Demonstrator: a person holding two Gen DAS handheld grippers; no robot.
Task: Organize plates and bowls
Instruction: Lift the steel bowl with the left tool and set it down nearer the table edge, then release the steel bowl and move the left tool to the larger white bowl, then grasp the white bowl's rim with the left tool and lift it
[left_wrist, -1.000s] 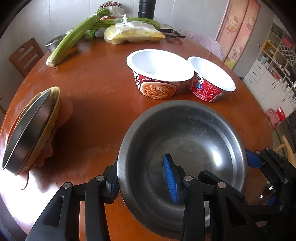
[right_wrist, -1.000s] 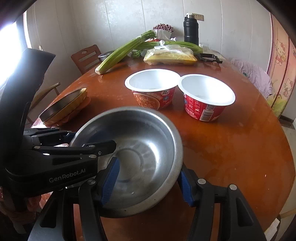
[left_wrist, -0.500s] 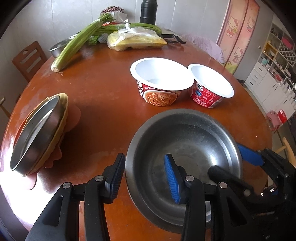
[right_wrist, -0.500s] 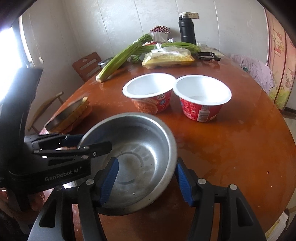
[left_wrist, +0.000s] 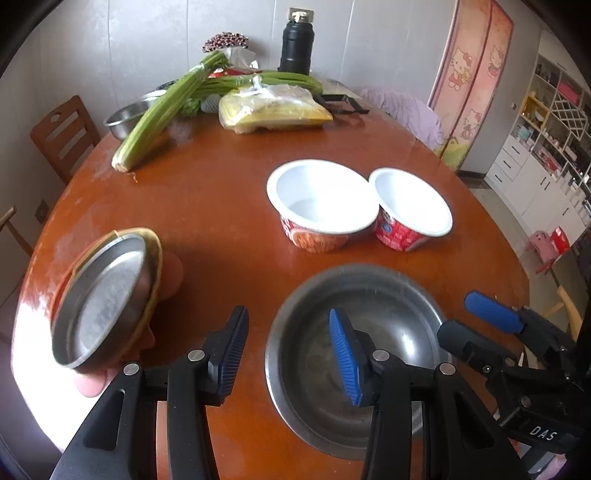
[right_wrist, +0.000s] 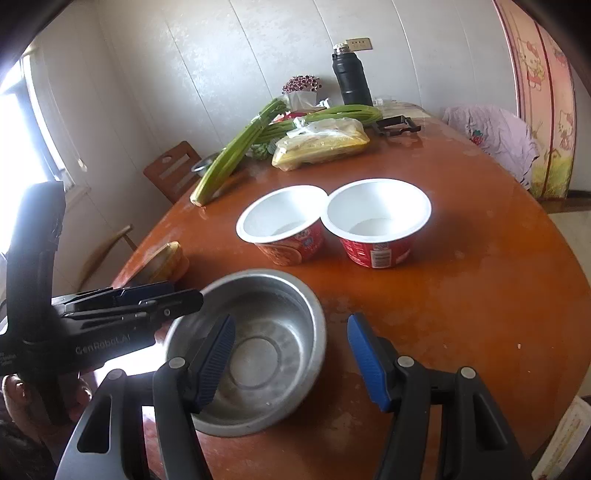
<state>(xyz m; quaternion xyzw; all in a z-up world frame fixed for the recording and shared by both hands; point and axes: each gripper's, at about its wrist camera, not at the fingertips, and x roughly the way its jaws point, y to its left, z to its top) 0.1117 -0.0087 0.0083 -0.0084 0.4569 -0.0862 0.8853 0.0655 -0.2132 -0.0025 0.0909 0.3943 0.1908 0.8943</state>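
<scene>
While both jaws open, steel bowl rests unclamped, straddled.

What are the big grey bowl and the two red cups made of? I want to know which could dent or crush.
The big grey bowl looks like stainless steel with a dull brushed finish: grey sheen, soft reflections, thin rolled rim. The two red cups look like thin plastic or coated paper, with glossy white insides and printed labels; which one is unclear.
</scene>
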